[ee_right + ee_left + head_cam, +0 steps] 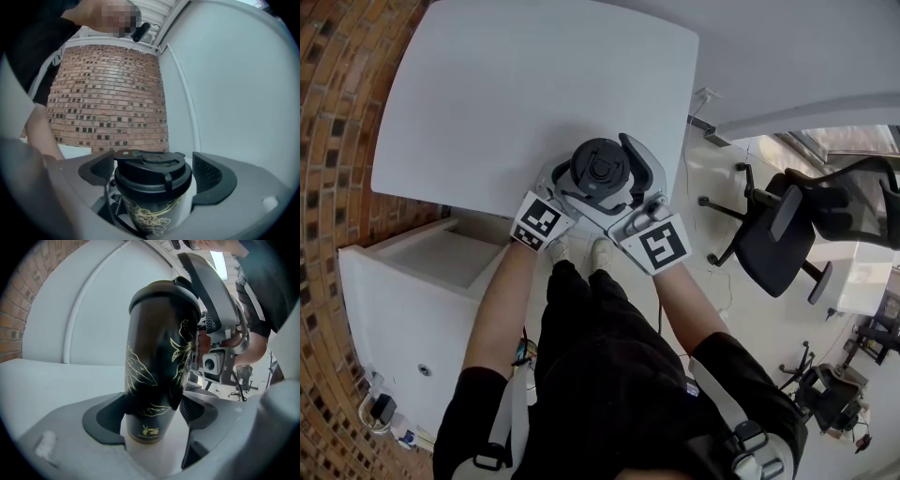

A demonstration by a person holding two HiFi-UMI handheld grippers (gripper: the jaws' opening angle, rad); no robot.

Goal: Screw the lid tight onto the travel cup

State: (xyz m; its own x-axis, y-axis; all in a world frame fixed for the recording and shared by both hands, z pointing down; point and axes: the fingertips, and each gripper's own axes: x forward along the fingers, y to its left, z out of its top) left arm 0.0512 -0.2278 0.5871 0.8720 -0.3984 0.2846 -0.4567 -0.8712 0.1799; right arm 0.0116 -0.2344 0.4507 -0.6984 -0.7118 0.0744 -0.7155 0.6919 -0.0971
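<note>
A black travel cup point(157, 357) with gold leaf drawings stands upright near the front edge of the white table point(534, 84). Its black lid point(152, 171) sits on top and also shows from above in the head view point(600, 169). My left gripper point(150, 411) is shut on the cup's lower body, one pad on each side. My right gripper point(153, 168) reaches in from the right at lid height, and its ribbed pads point(208, 173) sit against the lid's rim on both sides. In the head view the left gripper point(567, 187) and right gripper point(633, 183) meet around the cup.
A brick wall point(337, 141) runs along the table's left side. A white cabinet point(422, 281) stands below the table's front left corner. A black office chair point(787, 234) is on the floor to the right. The person's legs are right at the table's front edge.
</note>
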